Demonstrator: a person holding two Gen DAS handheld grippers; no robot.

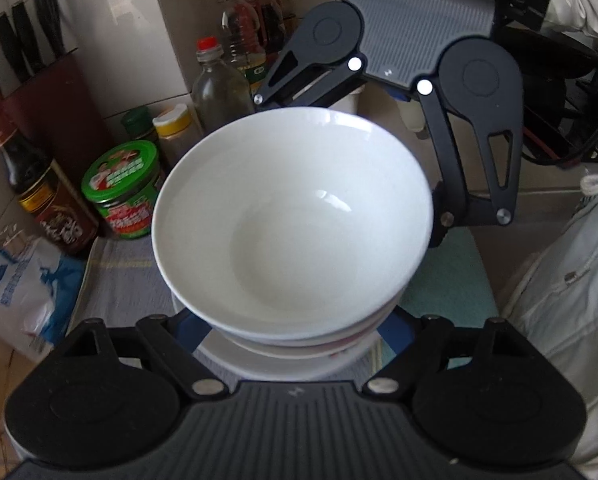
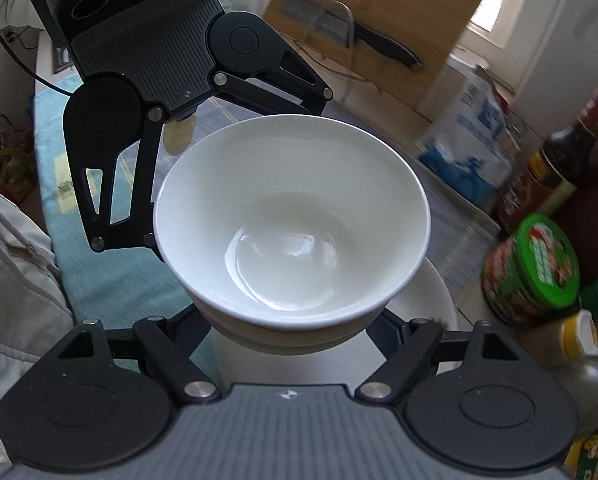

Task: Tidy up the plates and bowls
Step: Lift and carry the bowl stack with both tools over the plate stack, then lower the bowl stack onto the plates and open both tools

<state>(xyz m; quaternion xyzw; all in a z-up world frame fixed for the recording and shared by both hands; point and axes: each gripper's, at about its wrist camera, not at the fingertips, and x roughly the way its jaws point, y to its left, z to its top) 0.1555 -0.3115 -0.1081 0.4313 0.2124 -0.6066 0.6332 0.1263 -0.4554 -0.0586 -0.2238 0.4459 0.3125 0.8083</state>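
Observation:
A white bowl [image 1: 295,216] tops a stack of bowls that sits on a white plate [image 1: 283,364]. The stack fills the middle of both views; in the right wrist view the top bowl [image 2: 295,220] sits over the plate [image 2: 431,300]. My left gripper [image 1: 295,328] is spread wide around the near side of the stack, its fingertips hidden under the bowls. My right gripper [image 2: 295,332] is spread the same way around the opposite side. Each gripper shows in the other's view, across the stack. Whether the fingers touch the bowls is hidden.
Sauce bottles [image 1: 43,184], a green-lidded jar [image 1: 123,188], oil bottles [image 1: 243,40] and a knife block [image 1: 55,96] stand by the tiled wall. A blue-and-white bag [image 1: 19,288] lies left. A cutting board with a cleaver [image 2: 379,20] leans behind. A cloth [image 1: 451,280] covers the counter.

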